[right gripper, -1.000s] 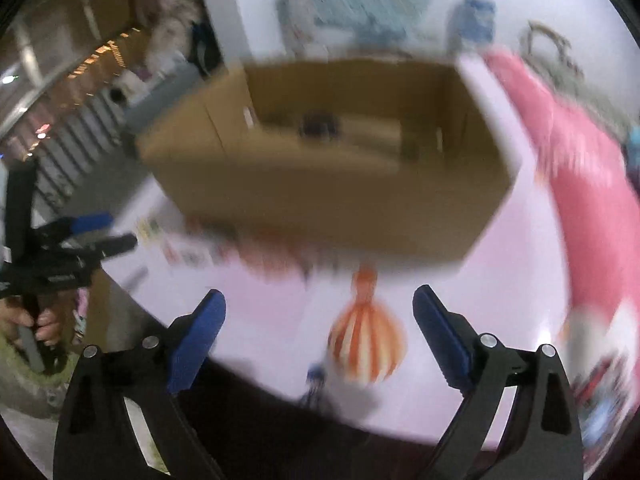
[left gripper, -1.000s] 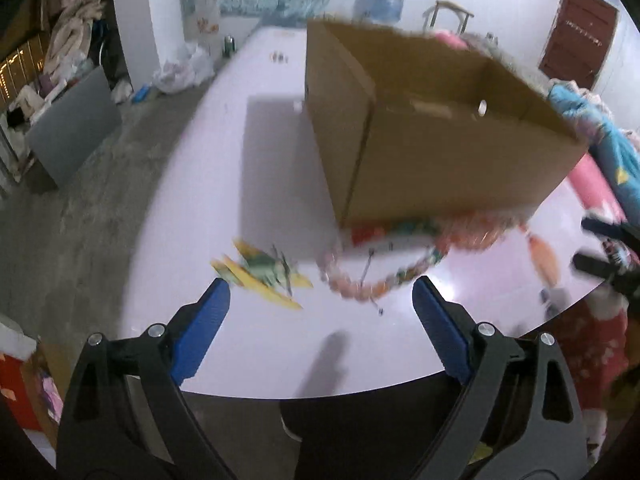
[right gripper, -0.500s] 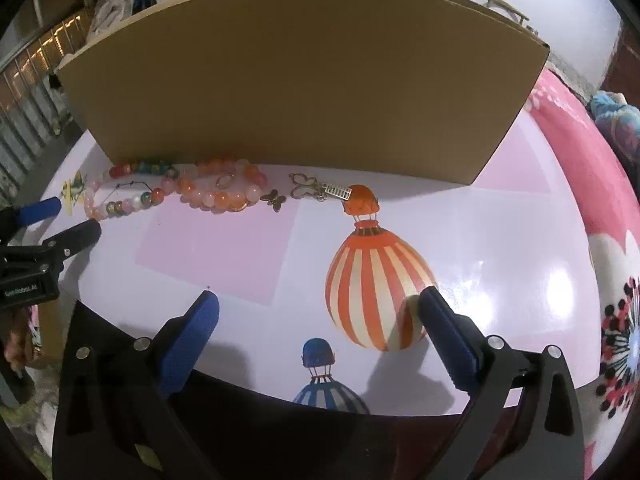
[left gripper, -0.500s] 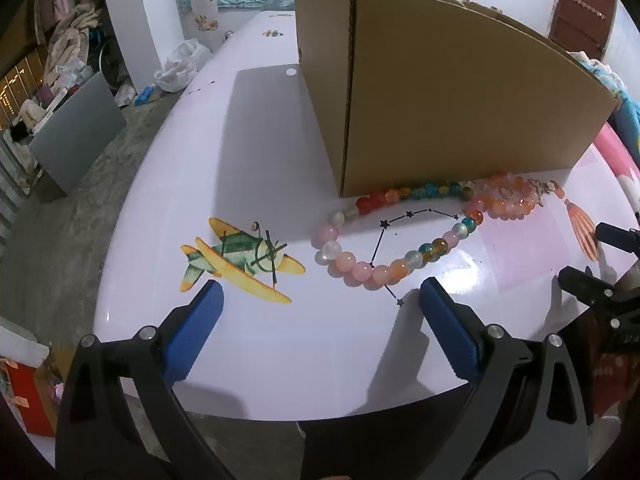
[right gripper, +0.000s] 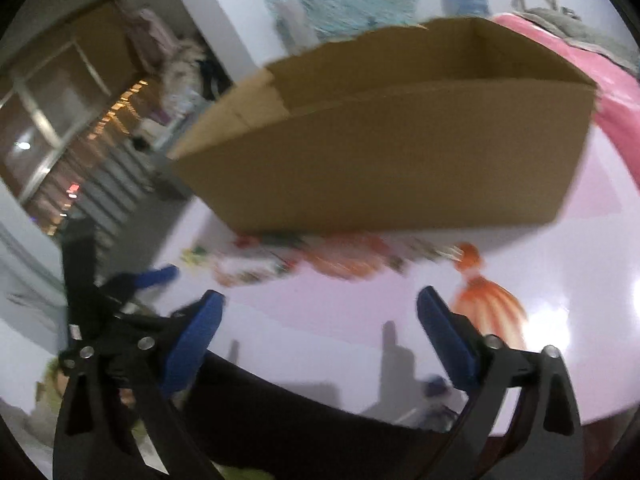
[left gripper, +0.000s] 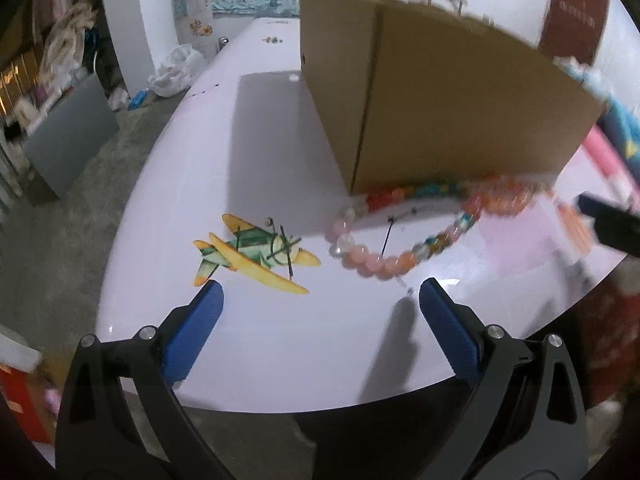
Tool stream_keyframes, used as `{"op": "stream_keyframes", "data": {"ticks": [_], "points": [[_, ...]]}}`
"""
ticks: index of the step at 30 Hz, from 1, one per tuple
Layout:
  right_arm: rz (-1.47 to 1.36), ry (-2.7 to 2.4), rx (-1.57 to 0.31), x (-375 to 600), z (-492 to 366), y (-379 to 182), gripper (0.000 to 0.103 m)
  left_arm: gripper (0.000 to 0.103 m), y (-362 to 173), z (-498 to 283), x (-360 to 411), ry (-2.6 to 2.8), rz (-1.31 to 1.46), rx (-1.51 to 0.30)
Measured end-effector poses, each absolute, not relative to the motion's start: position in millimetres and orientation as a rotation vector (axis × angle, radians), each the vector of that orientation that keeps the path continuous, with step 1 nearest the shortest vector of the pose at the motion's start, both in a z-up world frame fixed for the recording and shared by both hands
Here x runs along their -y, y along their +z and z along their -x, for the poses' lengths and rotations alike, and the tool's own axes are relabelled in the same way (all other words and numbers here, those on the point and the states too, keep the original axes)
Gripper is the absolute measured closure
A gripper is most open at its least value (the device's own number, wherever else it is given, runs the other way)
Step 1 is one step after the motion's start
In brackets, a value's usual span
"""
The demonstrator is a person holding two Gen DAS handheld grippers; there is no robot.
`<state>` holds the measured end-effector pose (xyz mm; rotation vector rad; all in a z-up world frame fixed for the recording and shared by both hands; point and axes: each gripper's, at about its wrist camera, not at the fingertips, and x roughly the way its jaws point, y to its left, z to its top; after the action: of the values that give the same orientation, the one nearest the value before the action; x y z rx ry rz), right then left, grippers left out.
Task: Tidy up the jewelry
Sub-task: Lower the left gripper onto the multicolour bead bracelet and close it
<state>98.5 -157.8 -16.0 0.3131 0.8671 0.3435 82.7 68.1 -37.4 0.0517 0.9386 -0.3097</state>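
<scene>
A bracelet of pink, orange and multicoloured beads (left gripper: 384, 264) lies in a loop on the white table (left gripper: 280, 340), just in front of a brown cardboard box (left gripper: 460, 100). My left gripper (left gripper: 318, 296) is open and empty, just short of the beads. My right gripper (right gripper: 320, 300) is open and empty, facing the box (right gripper: 400, 160). The beads (right gripper: 340, 256) show there only as a blur at the foot of the box. The left gripper (right gripper: 132, 284) also shows at the left of the right wrist view.
The table carries printed pictures: a yellow and green plane (left gripper: 256, 256) and an orange striped balloon (right gripper: 488, 300). The table's front edge is close under both grippers. Floor clutter and a grey panel (left gripper: 68, 144) lie to the left. Pink bedding (right gripper: 600, 100) lies to the right.
Both views have shifted and blurred. The right gripper has risen and swung left, so the box's open top now shows. The left gripper has moved slightly closer to the beads. Both stay open.
</scene>
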Motion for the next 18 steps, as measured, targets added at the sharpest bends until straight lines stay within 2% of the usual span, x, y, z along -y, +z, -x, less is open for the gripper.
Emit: {"op": "stream_keyframes", "data": {"ticks": [2,3,5,9,12,13,14,18], "points": [[-0.335,0.360,-0.881,153,-108,-20,0.031,0.009,-31,-85,-74,-0.357,0.027,-0.921],[-0.348,0.369,-0.892,151,-112,-23,0.034,0.011,-27,-86,-75,-0.373,0.050,-0.906],[-0.360,0.373,-0.902,143,-116,-24,0.040,0.026,-23,-91,-72,-0.377,0.058,-0.884],[-0.330,0.375,-0.905,136,-113,-22,0.044,0.053,-33,-108,-61,-0.346,0.025,-0.934],[-0.311,0.374,-0.908,133,-109,-16,0.046,0.060,-35,-106,-49,-0.310,-0.078,-0.918],[-0.310,0.372,-0.909,133,-108,-16,0.047,0.067,-36,-103,-43,-0.293,-0.134,-0.910],[-0.310,0.369,-0.909,134,-107,-16,0.049,0.069,-36,-101,-40,-0.292,-0.154,-0.904],[-0.317,0.366,-0.910,136,-100,-16,0.053,0.088,-35,-89,-35,-0.315,-0.186,-0.900]]}}
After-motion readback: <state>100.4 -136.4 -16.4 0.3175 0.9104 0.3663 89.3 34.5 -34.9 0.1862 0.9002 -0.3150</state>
